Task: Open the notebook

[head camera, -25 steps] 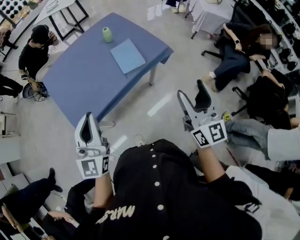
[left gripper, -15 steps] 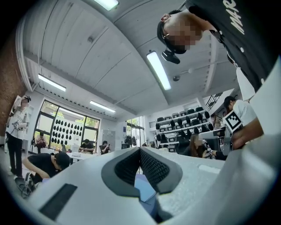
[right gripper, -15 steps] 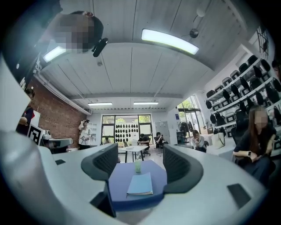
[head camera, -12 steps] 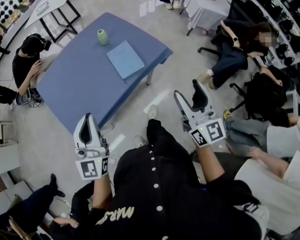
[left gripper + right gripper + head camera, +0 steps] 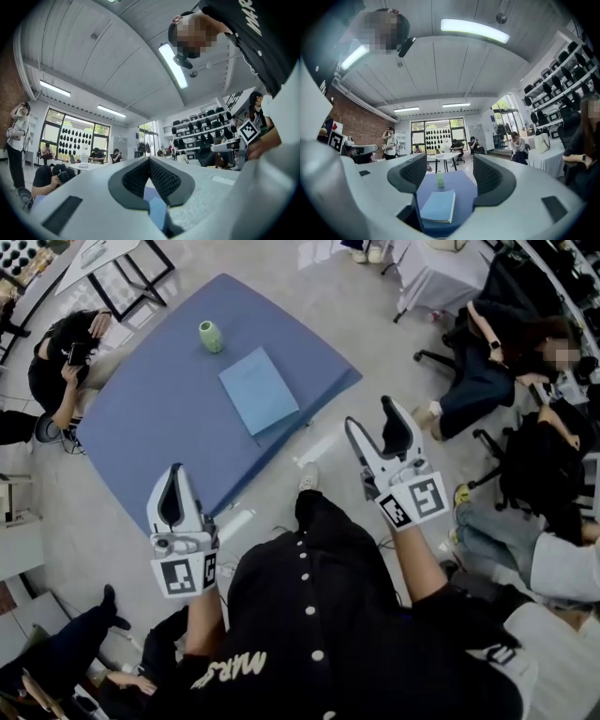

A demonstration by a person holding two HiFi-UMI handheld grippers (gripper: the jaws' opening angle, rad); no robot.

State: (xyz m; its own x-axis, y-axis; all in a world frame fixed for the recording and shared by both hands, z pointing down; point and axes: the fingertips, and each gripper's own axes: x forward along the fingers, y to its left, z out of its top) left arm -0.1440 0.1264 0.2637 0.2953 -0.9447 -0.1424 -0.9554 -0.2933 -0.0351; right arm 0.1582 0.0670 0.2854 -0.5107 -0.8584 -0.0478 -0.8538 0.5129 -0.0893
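Left of the desk point(image 5: 159, 427), a person in black point(image 5: 58, 352) crouches on the floor just off its edge, holding something up in both hands. The left tool point(image 5: 175, 474) hangs in the air off the desk's near left corner, well short of the top; in the left gripper view its jaws meet at their tips with nothing between them point(image 5: 150, 161), and only a sliver of blue shows below them. On the desk a small green cup point(image 5: 211, 336) stands upright near the far edge. Beside it, toward the near right corner, lies the notebook point(image 5: 259, 390), pale blue, closed and flat, apart from the cup and touched by neither tool. The right tool point(image 5: 373, 418) is held off the desk's right corner, over the floor, with its jaws apart and empty (the right gripper view frames the desk point(image 5: 464, 192) in the gap point(image 5: 450, 168), the notebook point(image 5: 438, 206) nearest and the cup point(image 5: 439, 180) behind it). Farther right of the desk, a person point(image 5: 487, 362) sits in a chair among bags and stools.
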